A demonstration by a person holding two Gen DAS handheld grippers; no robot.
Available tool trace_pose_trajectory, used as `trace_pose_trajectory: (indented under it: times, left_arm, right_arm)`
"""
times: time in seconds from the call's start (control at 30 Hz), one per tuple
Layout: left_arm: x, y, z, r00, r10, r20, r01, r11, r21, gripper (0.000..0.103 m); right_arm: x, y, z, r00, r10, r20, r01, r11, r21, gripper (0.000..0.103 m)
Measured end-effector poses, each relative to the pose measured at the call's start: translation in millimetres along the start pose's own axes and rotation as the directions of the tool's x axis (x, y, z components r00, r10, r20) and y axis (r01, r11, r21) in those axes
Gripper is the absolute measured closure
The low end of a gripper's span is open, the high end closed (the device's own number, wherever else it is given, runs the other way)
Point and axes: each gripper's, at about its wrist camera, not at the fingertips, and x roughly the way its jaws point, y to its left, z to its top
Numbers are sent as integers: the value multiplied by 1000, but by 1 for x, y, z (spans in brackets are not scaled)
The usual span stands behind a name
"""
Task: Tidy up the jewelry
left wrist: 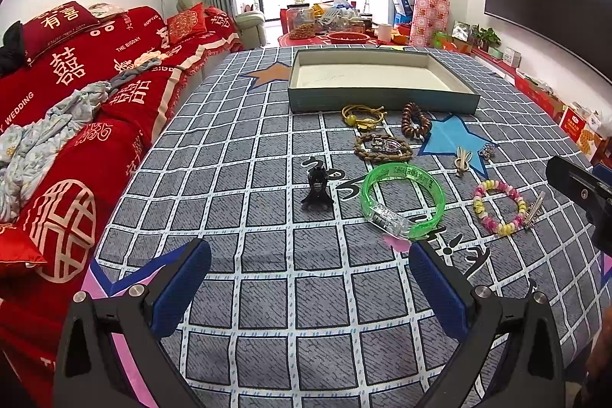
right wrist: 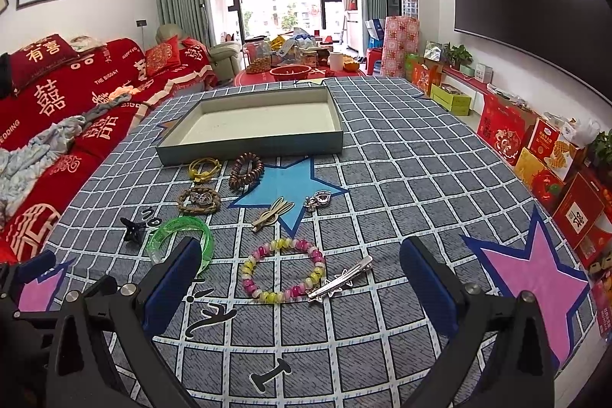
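**Over the checked cloth, both grippers wide and nothing yet boxed**

Ahead of the left gripper (left wrist: 310,289), whose blue fingers (left wrist: 181,287) stood spread wide with nothing between them, the jewelry lay scattered on the checked cloth (left wrist: 267,312). A black claw clip (left wrist: 316,188) stood just beyond and slightly left of centre. A green bangle (left wrist: 401,201) lay ahead to the right, close past the right finger. Farther right sat a pink and yellow bead bracelet (left wrist: 497,207). Beyond them came a braided bracelet (left wrist: 382,147), a yellow cord (left wrist: 363,115) and a brown bead bracelet (left wrist: 415,120). The shallow box (left wrist: 382,100) lay farthest forward, and it looked empty.

From the right gripper (right wrist: 302,287), also spread wide and holding nothing, the bead bracelet (right wrist: 285,270) lay almost directly between and just beyond the fingers. A silver hair clip (right wrist: 340,280) touched or nearly touched its right side. The green bangle (right wrist: 183,239) sat partly hidden behind the left finger. A pale clip (right wrist: 273,211) and a small silver charm (right wrist: 318,199) lay farther ahead on the blue star. The box (right wrist: 252,140) was well beyond, ahead and left.

Judging from this, sorting had not started. Closing on the bead bracelet risked catching the silver clip with it, because the two lay so close. A stretchy bead ring might also roll or slip from the pads. The soft cloth could bunch under the fingers if they pressed down too low.
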Motion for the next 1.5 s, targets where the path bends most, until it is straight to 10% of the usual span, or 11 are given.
trace_pose_trajectory:
  times: [1.5]
  left_arm:
    - [1, 0, -1, 1000, -2, -4, 2, 1000, -2, 0]
  right_arm:
    - [-1, 2, 0, 1000, 9, 1, -9, 1000, 4, 0]
